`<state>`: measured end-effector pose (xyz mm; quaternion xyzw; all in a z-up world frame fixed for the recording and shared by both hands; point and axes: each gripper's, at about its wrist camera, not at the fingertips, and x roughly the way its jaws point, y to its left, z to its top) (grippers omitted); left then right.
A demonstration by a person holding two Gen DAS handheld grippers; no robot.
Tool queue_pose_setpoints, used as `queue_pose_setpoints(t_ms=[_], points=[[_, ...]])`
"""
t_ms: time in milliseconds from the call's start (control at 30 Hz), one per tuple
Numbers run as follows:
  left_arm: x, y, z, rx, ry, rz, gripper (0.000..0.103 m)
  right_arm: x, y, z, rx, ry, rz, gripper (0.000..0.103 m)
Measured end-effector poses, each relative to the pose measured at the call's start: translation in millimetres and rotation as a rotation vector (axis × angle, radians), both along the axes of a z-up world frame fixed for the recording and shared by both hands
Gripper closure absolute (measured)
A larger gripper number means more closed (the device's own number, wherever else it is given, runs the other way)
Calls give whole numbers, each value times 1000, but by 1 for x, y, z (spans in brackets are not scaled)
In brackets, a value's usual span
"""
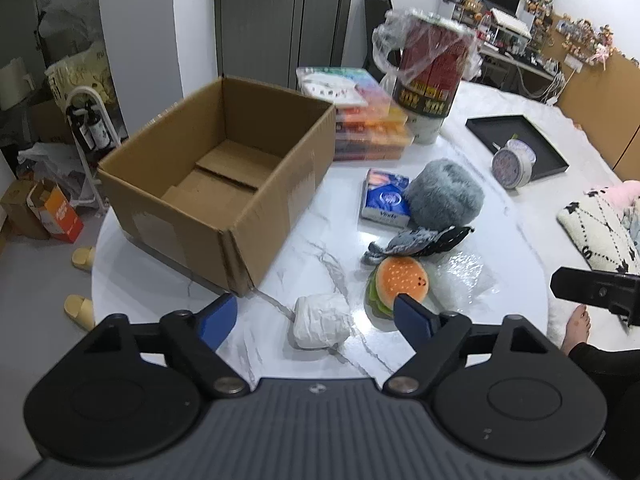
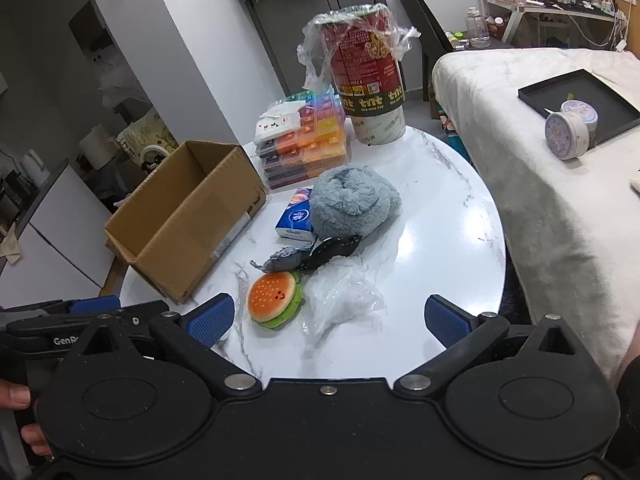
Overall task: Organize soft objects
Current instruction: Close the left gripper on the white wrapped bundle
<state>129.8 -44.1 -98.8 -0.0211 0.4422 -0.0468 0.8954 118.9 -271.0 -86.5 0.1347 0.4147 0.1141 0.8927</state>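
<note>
An open, empty cardboard box (image 1: 216,184) (image 2: 188,216) stands on the left of the white marble table (image 1: 304,240). My left gripper (image 1: 316,318) is open, with a white wrapped wad (image 1: 322,322) lying between its blue fingers, untouched. To the right lie a burger plush (image 1: 400,286) (image 2: 274,298), a clear plastic bag (image 1: 464,280) (image 2: 340,304), a grey-and-black glove (image 1: 420,242), a grey fluffy bundle (image 1: 444,196) (image 2: 354,200) and a blue tissue pack (image 1: 386,200). My right gripper (image 2: 328,316) hovers open near the table's front edge, before the burger and bag.
A stack of colourful cases (image 1: 368,128) and a plastic-wrapped red canister (image 1: 430,80) stand behind the soft things. A black tray (image 1: 520,148) and round tin (image 1: 514,164) sit on the blanket at right. Slippers (image 1: 82,256) and a person's foot (image 1: 578,328) are on the floor.
</note>
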Motion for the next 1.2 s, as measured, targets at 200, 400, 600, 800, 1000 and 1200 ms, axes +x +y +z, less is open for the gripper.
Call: queue_pose_setpoints(t_ms=[200,400,600,800,1000,1200], points=[[13,-2,-18,1,36,-8,24,17,1,-19,-3,29,5,1],[27,-8,-35,7,66,2,30,28,-1,-35,18,18,6,3],[39,-16,-53,45,97,11,31,38,-5,-48,49,33,-6,3],[44,-20,-73,58,137,28,32,45,-6,-60,50,69,-26,3],[42,-23,-75,89,104,37,50,48,-4,-62,31,61,-31,3],[40,-20,-70,52,110,42,60,53,1,-67,17,65,-36,3]])
